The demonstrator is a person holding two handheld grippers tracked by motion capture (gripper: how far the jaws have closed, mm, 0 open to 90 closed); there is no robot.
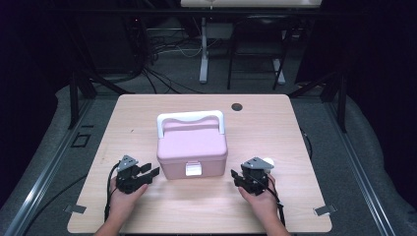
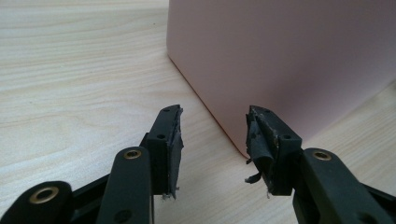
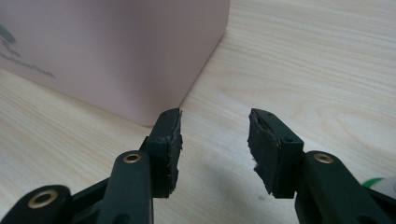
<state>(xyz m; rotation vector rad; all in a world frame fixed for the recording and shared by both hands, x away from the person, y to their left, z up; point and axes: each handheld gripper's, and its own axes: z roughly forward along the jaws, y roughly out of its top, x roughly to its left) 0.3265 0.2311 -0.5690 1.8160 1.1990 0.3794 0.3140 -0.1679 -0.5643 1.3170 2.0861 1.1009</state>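
A pink box point(image 1: 192, 147) with a white handle point(image 1: 189, 117) and a white front latch point(image 1: 193, 169) sits lid down in the middle of the wooden table point(image 1: 275, 132). My left gripper point(image 1: 151, 170) rests on the table at the box's front left corner, open, its jaws aimed at that corner. In the left gripper view the gripper point(image 2: 215, 112) has nothing between its pads, and the box wall point(image 2: 280, 56) stands just ahead. My right gripper point(image 1: 235, 174) is open beside the front right corner. In the right gripper view the gripper point(image 3: 215, 114) is empty, with the box point(image 3: 116, 46) ahead to the left.
A dark round hole point(image 1: 237, 106) lies in the table behind the box. A small white object point(image 1: 268, 161) sits just behind the right gripper. Metal clips point(image 1: 324, 210) mark the table's front corners. Cables and a desk leg point(image 1: 203, 54) stand on the floor beyond.
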